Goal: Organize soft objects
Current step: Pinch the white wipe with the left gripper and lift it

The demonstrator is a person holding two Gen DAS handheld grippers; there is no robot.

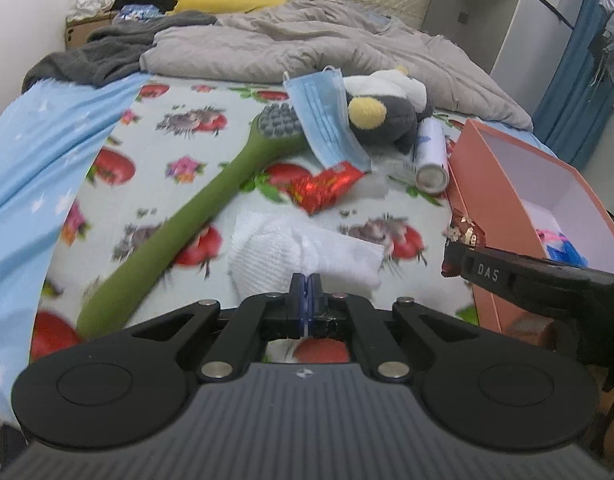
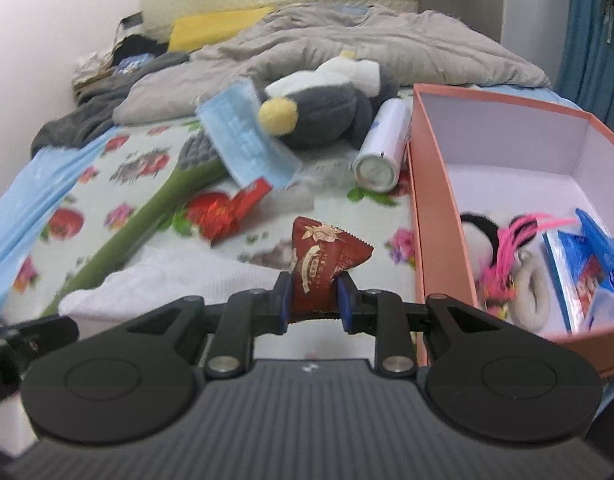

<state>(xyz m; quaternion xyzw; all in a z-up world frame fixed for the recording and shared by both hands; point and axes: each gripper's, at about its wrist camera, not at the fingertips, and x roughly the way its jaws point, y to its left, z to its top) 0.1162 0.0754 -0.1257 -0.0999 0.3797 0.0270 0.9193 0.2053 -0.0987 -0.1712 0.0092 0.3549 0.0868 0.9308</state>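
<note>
The left tongs pinch a white cloth. The right tongs grip a dark red snack packet, with the pink box to their right.

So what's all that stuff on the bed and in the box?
brush: one, green, left on bed
mask: one, blue, leaning on plush
plush: one, grey-white, mid bed
can: one, white, beside box
red wrapper: one, below mask
box: one, pink, right; holds pink-black toy and blue packets
duvet: one, grey, far end
cloth: one, white, in left fingers
snack: one, maroon, in right fingers
</note>
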